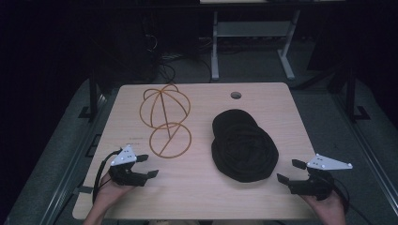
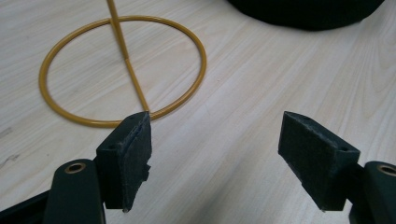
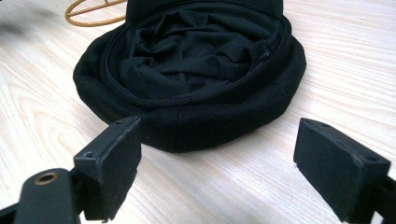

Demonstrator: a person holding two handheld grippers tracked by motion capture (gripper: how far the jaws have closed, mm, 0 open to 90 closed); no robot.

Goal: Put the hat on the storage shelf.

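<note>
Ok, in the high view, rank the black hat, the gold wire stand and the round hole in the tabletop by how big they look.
1. Black hat, the largest patch.
2. Gold wire stand: nearly as long, but only thin wire, so close to the hat in span.
3. Round hole, far smaller; it lies farther from the camera, though not enough to change the order.

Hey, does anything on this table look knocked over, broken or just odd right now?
Nothing stands out. The wire hat stand lies on its side, left of the black hat, which rests inside-up. Both look intact.
</note>
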